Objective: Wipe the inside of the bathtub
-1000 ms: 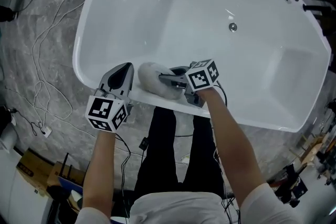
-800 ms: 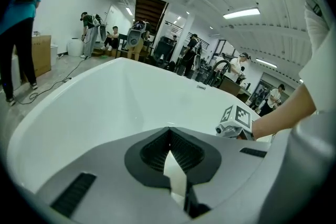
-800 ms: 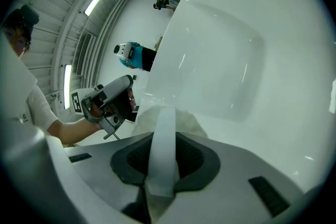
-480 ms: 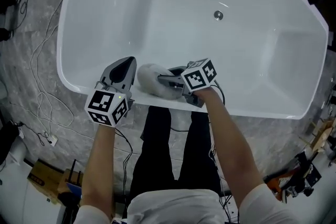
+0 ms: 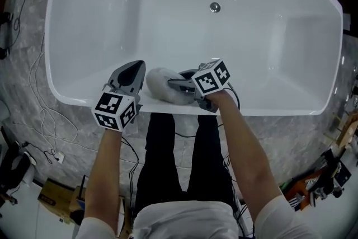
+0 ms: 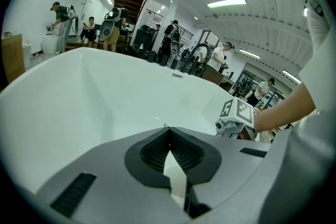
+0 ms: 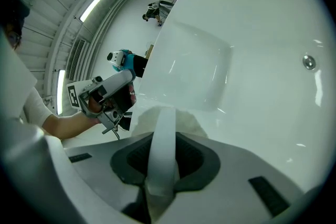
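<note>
a white bathtub fills the head view, its long near rim running across in front of the person. the basin inside shows smooth white walls and a small round metal drain in the floor of the tub, towards the far side.

the right tool reaches leftward along the near rim, its jaws closed on the white band of a fluffy white wiping pad. the pad sits at the near rim, pressed against the top of the tub's inner wall. in the right gripper view the band stands up between the two dark pads and the fuzzy pad bulges just beyond the jaws.

the left tool is just beside the pad, to its left, over the same rim and pointing into the tub. its jaws are narrow, the tips meeting with nothing between them.

grey marbled floor surrounds the tub, with thin cables trailing over it on the left. the left gripper view shows several people standing well beyond the far rim.
</note>
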The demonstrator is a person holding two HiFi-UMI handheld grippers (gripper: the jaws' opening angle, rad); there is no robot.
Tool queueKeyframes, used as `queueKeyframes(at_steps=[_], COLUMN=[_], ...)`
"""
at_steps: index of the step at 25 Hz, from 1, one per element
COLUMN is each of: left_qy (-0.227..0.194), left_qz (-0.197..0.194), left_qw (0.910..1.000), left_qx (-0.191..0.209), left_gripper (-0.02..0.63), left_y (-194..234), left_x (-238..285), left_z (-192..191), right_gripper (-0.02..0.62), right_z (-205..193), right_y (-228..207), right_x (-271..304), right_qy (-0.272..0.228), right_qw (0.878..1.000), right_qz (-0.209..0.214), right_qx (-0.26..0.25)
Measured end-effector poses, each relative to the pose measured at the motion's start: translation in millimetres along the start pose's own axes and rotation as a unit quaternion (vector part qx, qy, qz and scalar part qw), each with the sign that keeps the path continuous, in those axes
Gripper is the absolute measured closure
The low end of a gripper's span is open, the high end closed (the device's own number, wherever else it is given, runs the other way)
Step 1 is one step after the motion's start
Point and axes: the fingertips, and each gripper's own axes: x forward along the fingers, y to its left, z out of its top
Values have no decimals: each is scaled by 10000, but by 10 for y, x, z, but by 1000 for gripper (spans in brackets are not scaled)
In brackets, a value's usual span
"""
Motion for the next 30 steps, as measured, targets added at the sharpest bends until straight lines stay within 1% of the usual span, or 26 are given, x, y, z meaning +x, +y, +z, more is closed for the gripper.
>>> queueKeyframes(at_steps=[3, 8, 15, 24, 30], left_qy=[97, 210, 354, 476, 559], left_qz=[-90, -246, -509, -879, -1171], left_qw=[9999, 9994, 9976, 9933, 9887], left_qx=[9, 80, 318, 586, 751], left_gripper=[600, 600, 600, 600, 600], left_y=[-142, -395, -835, -1454, -1939], left_x=[127, 330, 604, 1019, 1275], left_z=[-25, -49, -52, 5, 41], right_gripper=[503, 502, 502, 502, 502], right_z=[-76, -221, -366, -624, -774], right_y=[-85, -219, -371, -727, -890], right_x=[-191, -453, -827, -1428, -1759], right_qy=[0, -57, -241, -367, -381], right_qw=[9999, 9997, 9986, 9928, 9888], right_qz=[-107, -156, -365, -989, -1215], right_qx=[30, 155, 288, 573, 779])
